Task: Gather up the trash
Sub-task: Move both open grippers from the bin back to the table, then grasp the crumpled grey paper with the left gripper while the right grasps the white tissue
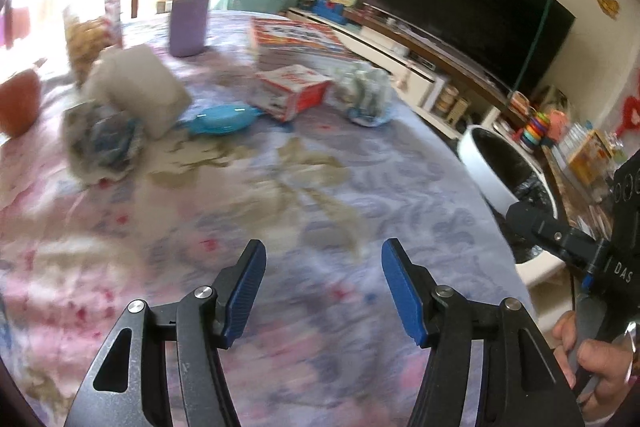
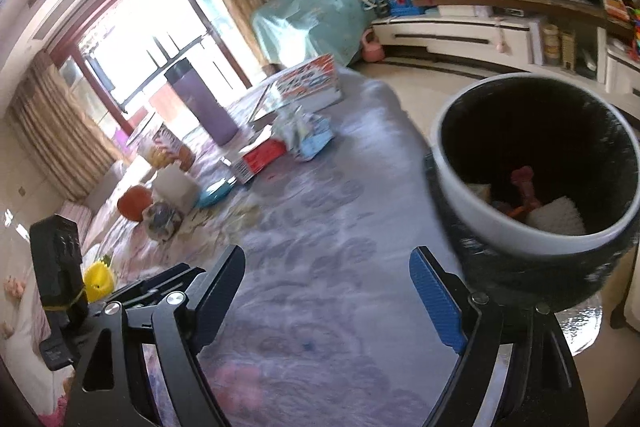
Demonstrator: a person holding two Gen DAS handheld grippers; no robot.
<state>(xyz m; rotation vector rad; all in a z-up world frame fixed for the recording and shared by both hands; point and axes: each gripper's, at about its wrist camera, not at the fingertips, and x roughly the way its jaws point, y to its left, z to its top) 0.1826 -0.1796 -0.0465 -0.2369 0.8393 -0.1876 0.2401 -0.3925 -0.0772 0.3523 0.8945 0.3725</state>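
Now both claws, left [image 1: 323, 287] and right [image 2: 327, 293], are apart and hold nothing over the table [image 1: 280, 187]; the right one is opening beside the bin [image 2: 500, 227]

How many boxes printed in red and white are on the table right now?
2. A small red-and-white box lies mid-table beside the blue dish; a larger flat printed box sits behind it, toward the far edge. Clutter may hide others.
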